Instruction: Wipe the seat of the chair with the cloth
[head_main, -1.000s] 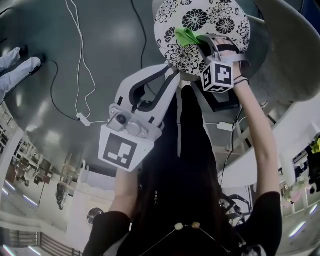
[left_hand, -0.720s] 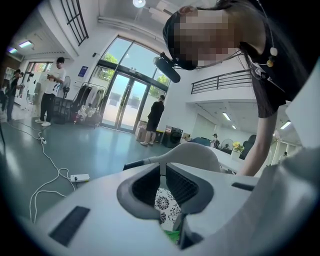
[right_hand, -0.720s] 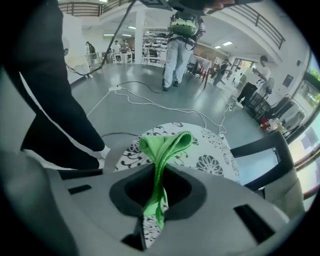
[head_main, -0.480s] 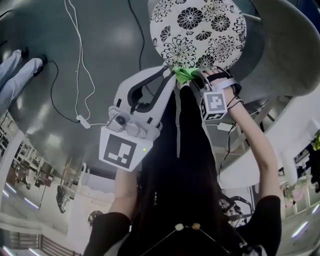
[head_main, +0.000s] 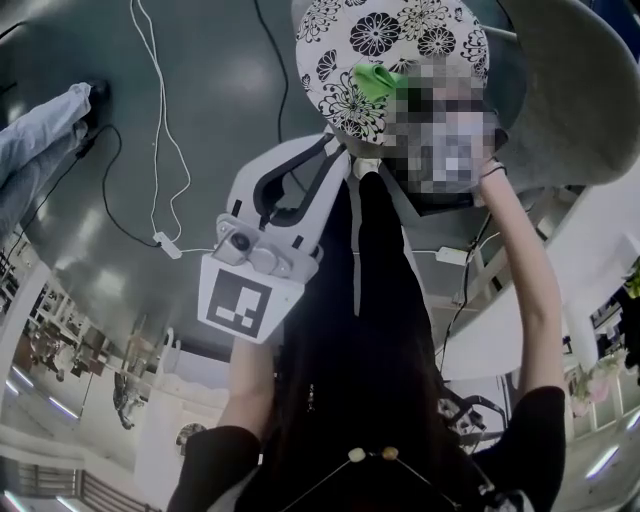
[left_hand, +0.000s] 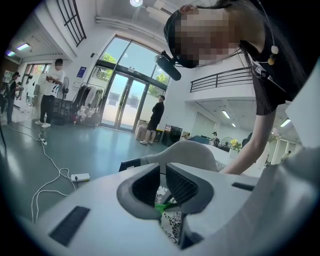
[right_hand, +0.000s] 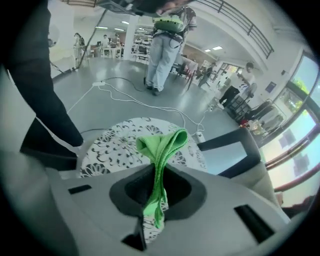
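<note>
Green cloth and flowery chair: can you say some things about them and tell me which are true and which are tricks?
1. The right gripper's jaws pinch the green cloth. True.
2. The chair seat is plain red. False: it is white with black flowers.
3. The left gripper holds a cloth too. False: it holds nothing.
4. A white cable lies on the floor. True.

Glossy grey floor, white cable and power strip lying on it, floral-seated chair standing there

cloth above chair seat
</note>
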